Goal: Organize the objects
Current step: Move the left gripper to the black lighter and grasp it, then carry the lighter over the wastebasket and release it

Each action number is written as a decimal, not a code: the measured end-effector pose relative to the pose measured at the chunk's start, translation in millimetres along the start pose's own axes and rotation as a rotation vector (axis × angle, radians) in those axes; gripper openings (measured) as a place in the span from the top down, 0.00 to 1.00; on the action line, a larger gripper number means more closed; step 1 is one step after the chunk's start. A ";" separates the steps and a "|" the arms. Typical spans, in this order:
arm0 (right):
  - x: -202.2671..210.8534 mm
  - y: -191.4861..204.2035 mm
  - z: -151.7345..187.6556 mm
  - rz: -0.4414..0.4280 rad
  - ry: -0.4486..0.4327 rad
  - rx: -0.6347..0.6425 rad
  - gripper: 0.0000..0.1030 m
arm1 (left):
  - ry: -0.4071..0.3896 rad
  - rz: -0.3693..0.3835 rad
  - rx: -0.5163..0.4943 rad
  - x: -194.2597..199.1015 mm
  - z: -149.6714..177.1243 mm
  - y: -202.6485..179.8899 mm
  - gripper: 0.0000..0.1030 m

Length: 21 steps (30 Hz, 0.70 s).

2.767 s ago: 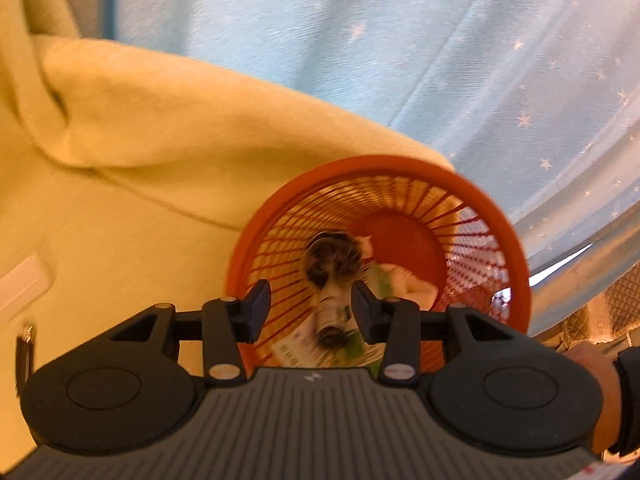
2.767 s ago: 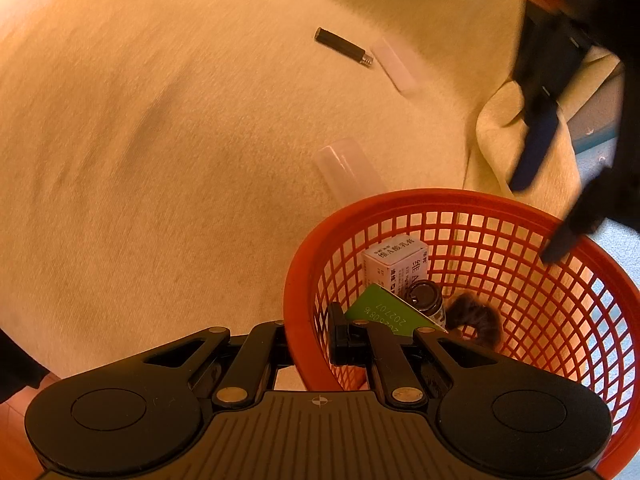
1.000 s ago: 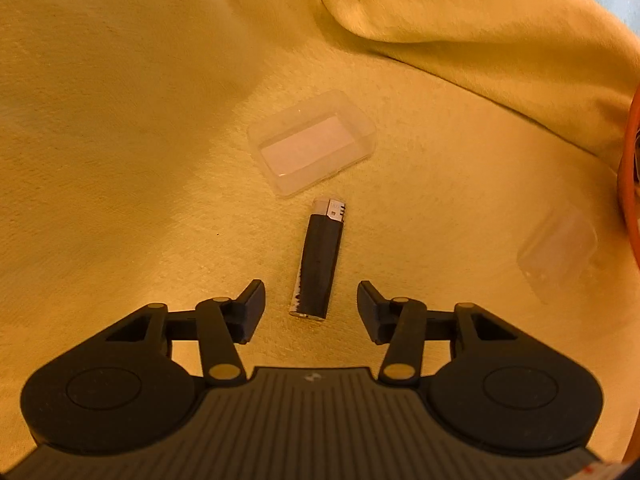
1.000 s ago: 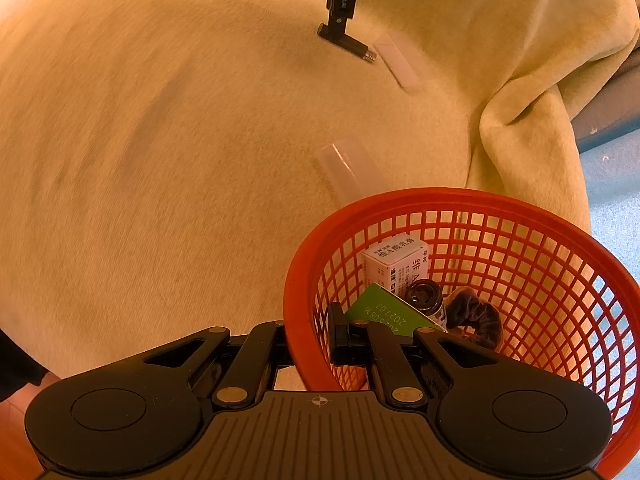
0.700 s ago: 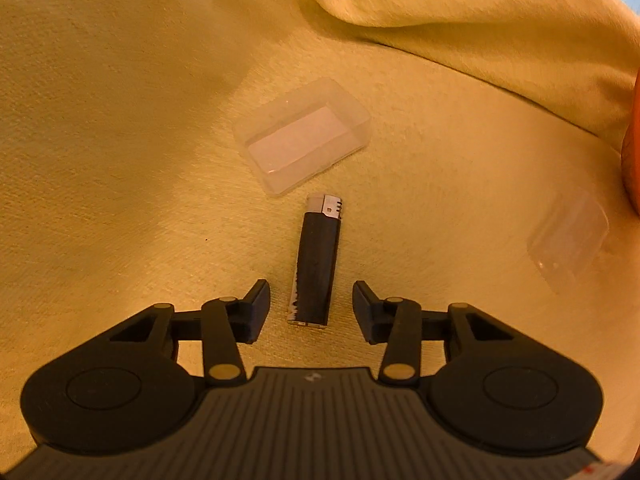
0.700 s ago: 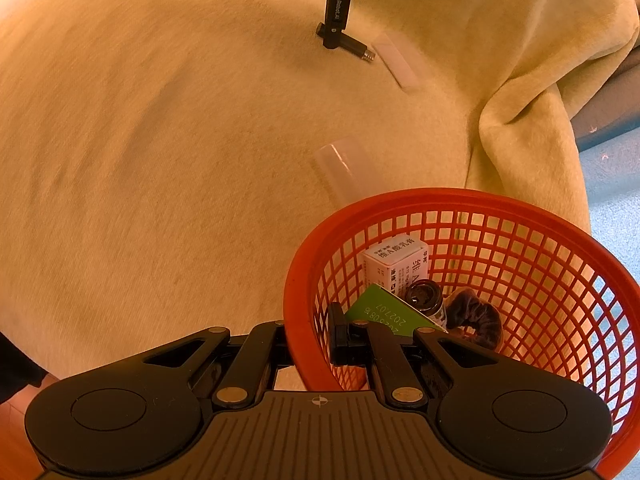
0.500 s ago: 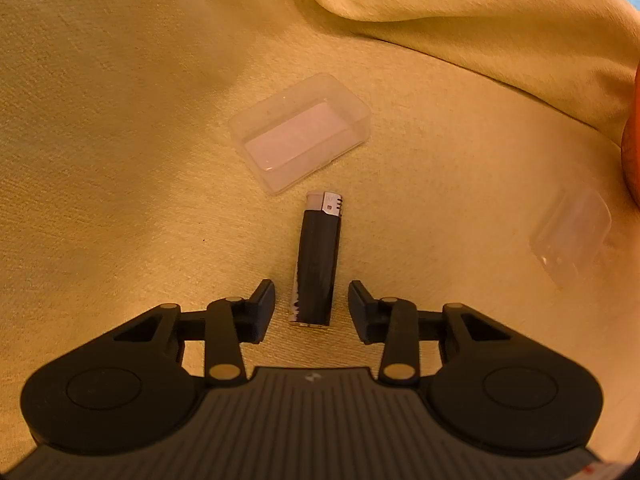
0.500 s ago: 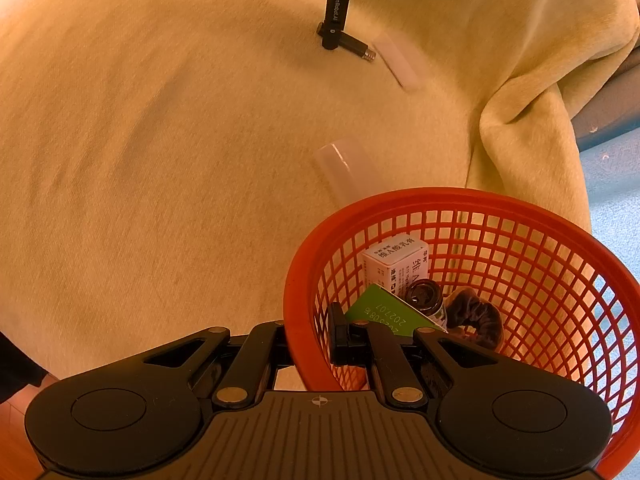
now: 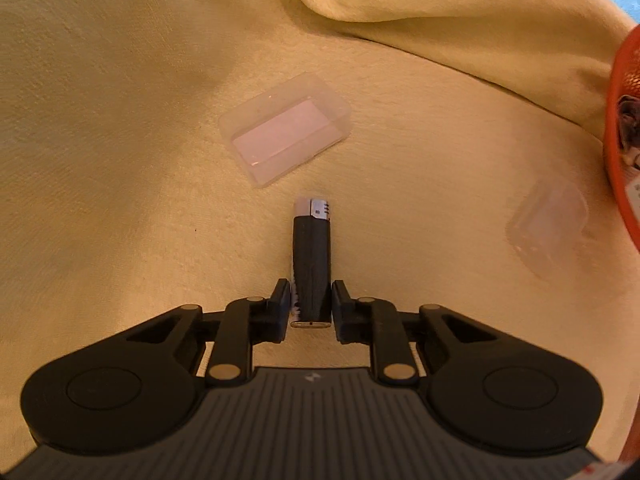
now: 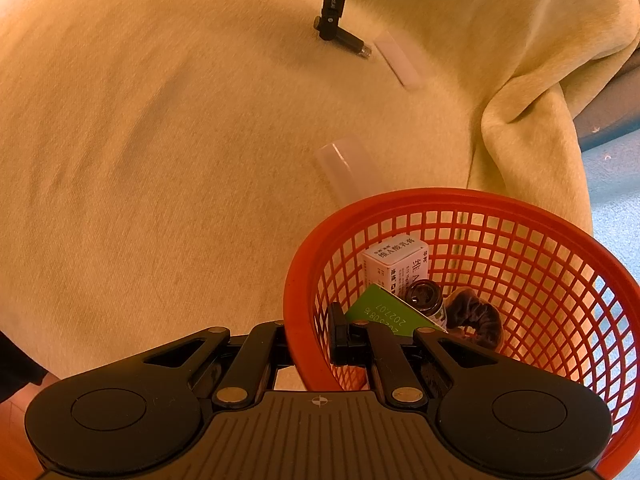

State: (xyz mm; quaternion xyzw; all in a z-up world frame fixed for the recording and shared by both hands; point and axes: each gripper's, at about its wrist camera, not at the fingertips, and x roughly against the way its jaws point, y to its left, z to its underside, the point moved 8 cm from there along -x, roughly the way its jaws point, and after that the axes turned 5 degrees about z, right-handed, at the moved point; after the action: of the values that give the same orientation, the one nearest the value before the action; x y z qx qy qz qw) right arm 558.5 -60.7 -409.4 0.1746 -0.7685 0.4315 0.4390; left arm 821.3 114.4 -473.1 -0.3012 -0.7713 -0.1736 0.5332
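The left gripper pinches the base end of the black lighter, which lies on the yellow blanket. Held so near its end, the lighter could pivot or slip out on lifting. The right gripper is clamped on the orange basket rim; a loose hold could tip its contents. Two clear plastic cases rest on the soft, wrinkled blanket; blue floor shows beyond.
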 end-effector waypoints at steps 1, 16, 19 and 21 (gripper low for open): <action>-0.1 -0.1 0.5 0.000 0.001 0.000 0.97 | 0.000 0.005 0.005 3.4 1.4 -2.3 0.83; 0.0 -0.5 -0.6 0.000 0.005 0.005 0.97 | -0.026 0.056 0.049 43.9 10.5 -35.0 0.84; 0.2 -0.2 -0.5 -0.001 0.007 0.004 0.97 | -0.033 0.065 0.053 51.0 9.6 -42.0 0.84; 0.7 0.5 0.1 -0.001 0.008 0.005 0.97 | -0.039 0.074 0.053 56.2 8.8 -47.9 0.84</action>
State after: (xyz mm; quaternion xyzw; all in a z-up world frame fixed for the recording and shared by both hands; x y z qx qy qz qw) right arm 557.7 -60.4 -409.1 0.1744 -0.7656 0.4340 0.4417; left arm 769.8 99.0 -421.8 -0.3185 -0.7742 -0.1276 0.5318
